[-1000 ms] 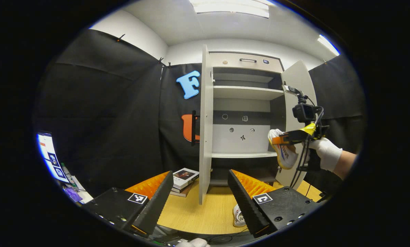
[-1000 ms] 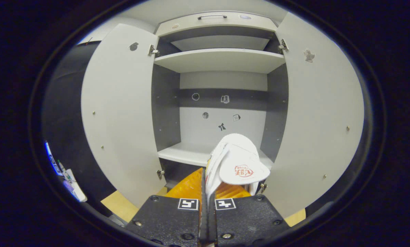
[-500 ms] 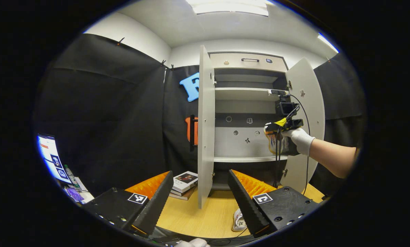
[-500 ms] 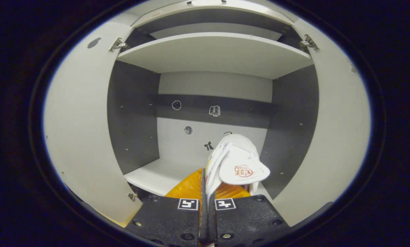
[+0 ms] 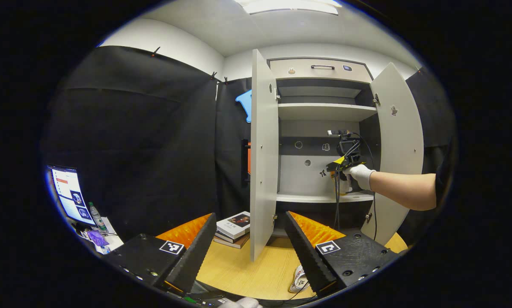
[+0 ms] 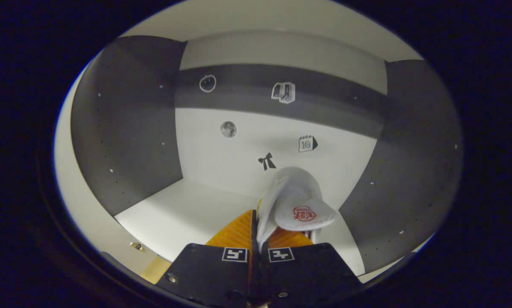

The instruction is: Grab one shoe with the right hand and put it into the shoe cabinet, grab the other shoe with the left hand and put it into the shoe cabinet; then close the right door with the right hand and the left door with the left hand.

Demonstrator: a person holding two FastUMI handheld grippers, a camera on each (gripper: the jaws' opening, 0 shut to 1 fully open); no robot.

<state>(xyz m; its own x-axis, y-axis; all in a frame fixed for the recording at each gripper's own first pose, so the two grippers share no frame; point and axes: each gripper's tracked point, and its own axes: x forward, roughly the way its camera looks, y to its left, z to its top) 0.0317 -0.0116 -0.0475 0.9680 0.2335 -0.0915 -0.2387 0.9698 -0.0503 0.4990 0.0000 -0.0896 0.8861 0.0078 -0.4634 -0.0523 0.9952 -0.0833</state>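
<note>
My right gripper (image 6: 258, 239) has its jaws pressed together on the first shoe (image 6: 296, 201), which they pinch by its edge, so the white shoe stands up and forward out of the jaws with its long axis running away from me toward the back wall of the shoe cabinet (image 6: 123, 141). In the right gripper view the shoe hangs above the white shelf (image 6: 183, 218), right of the middle and closer to the dark right wall than to the left one. What the set-down turns on, as I judge it, is that the shelf lies straight below the shoe, with bare board beneath it.

In the left gripper view I see that same gripper and its gloved hand (image 5: 361, 176) reaching between the left door (image 5: 262, 158) and the right door (image 5: 399, 149), both swung wide.

My left gripper (image 5: 249, 244) hangs back over the worktop (image 5: 234, 269), jaws wide and empty. The other shoe (image 5: 299, 280) lies on the worktop just below and beside its right finger, much nearer this hand than the right one.

A red logo sits on the held shoe's tongue; I cannot read its characters. The small stickers on the back wall are pictures; one resembles a calendar leaf, whose print I leave unread.
</note>
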